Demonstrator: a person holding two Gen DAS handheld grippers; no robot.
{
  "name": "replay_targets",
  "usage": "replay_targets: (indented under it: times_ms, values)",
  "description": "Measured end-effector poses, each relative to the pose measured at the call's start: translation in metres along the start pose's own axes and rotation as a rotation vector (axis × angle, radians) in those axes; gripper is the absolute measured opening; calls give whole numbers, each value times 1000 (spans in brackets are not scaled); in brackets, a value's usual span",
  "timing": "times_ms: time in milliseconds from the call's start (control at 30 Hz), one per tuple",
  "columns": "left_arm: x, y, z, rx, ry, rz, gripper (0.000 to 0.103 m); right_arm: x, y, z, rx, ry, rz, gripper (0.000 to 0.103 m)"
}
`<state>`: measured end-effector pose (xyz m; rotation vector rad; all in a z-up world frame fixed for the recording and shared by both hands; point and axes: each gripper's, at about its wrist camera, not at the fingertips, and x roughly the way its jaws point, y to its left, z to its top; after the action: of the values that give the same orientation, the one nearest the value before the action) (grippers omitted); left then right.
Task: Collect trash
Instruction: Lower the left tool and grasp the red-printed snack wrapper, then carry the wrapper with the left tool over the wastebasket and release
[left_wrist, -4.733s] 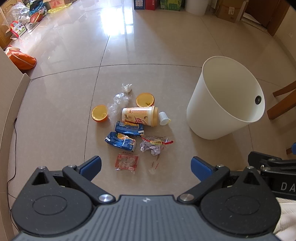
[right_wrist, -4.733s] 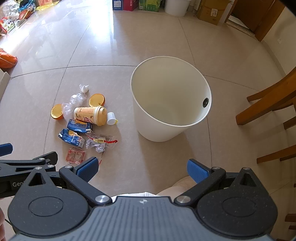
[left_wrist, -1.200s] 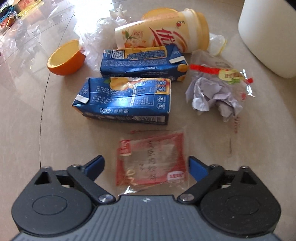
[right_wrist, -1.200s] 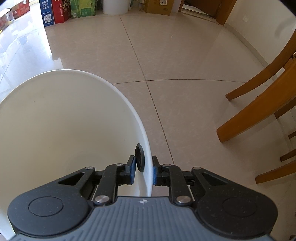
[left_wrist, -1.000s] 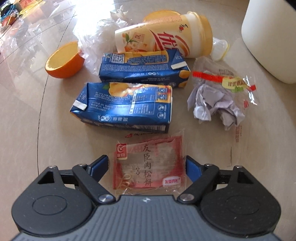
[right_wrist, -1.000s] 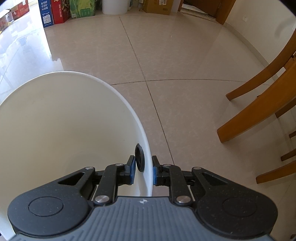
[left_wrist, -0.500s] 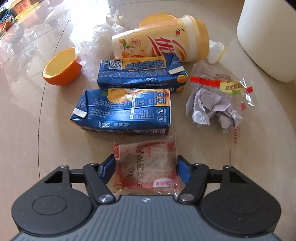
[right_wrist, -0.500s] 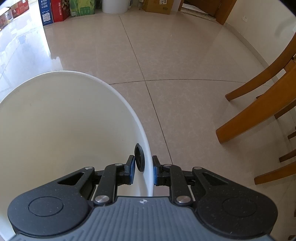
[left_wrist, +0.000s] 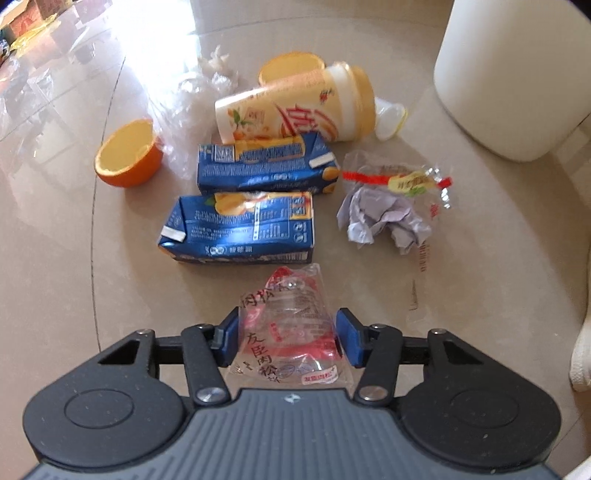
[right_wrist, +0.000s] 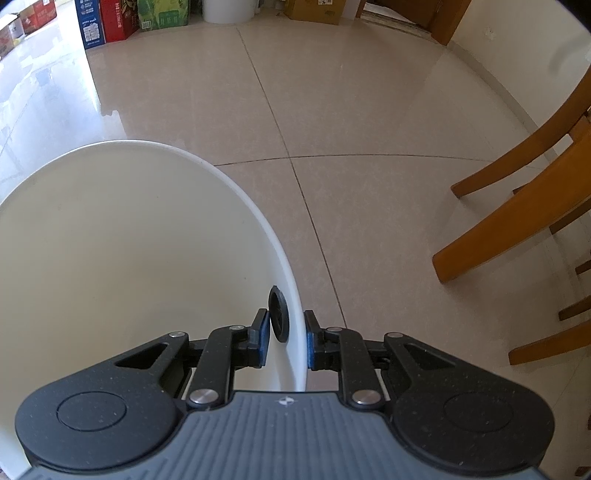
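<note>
A red and clear snack wrapper (left_wrist: 288, 325) is buckled between the blue pads of my left gripper (left_wrist: 287, 338), whose jaws are closing on it, and it is lifted off the floor. On the tiles beyond lie two blue juice cartons (left_wrist: 240, 230), a yellow drink cup (left_wrist: 295, 110) on its side, an orange half (left_wrist: 127, 153), crumpled paper in clear film (left_wrist: 388, 218) and a clear plastic bag (left_wrist: 192, 99). My right gripper (right_wrist: 284, 341) is shut on the rim of the white bin (right_wrist: 291, 280), next to a black grommet (right_wrist: 277, 314).
The white bin (left_wrist: 513, 74) stands at the right of the litter in the left wrist view. Wooden chair legs (right_wrist: 517, 206) stand right of the bin. Boxes (right_wrist: 107, 18) line the far wall. A white cloth edge (left_wrist: 580, 354) shows at the right.
My left jaws have narrowed around the snack wrapper, which has crumpled upward, and the gripper has risen from the floor. The right gripper and the bin have not moved.
</note>
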<state>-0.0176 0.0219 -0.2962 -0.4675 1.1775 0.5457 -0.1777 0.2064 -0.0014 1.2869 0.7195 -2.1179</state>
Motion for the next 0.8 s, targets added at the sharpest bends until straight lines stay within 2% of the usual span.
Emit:
replay_targets:
  times_ms: [133, 233, 400, 633, 800]
  values:
    - [-12, -2, 11, -10, -6, -25, 52, 0, 2, 0, 2, -1, -5, 22]
    - [-21, -8, 22, -12, 18, -46, 52, 2, 2, 2, 5, 1, -6, 22]
    - [-56, -27, 76, 72, 41, -106, 52, 3, 2, 2, 6, 3, -7, 23]
    - [-128, -70, 190, 231, -115, -171, 53, 3, 1, 2, -1, 0, -13, 23]
    - [-157, -116, 259, 273, -233, -245, 57, 5, -1, 3, 19, 5, -7, 23]
